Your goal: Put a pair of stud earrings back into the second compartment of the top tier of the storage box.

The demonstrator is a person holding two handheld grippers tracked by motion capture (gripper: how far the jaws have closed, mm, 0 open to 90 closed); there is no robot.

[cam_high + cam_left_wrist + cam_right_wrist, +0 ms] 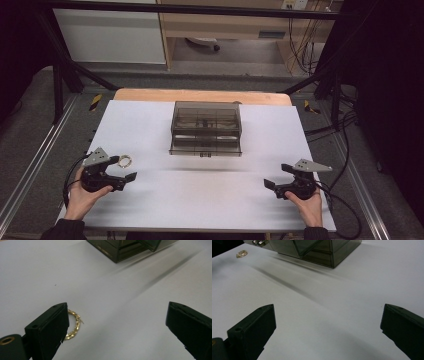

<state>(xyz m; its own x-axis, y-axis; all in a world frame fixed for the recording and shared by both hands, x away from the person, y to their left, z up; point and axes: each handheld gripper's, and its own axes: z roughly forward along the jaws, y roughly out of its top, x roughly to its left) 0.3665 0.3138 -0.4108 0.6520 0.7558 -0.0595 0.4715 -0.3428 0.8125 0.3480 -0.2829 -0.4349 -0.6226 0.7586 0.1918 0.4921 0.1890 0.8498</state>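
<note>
The gold ring [74, 325] lies flat on the white tabletop [200, 200], near left, just beside the left gripper [131, 176]. Likely step: pick it up; centre the jaws over it before closing. Both grippers are wide open, holding nothing. The right gripper [269, 184] rests near right. A smoked box [206, 127] stands at centre, farther away.

The box [206, 128] stands on the table [150, 200], toward its far middle. The ring [124, 161] lies left of the box and nearer the person (well apart from it), just beside the left gripper [127, 170]. The right gripper [275, 176] is right of the box.
</note>
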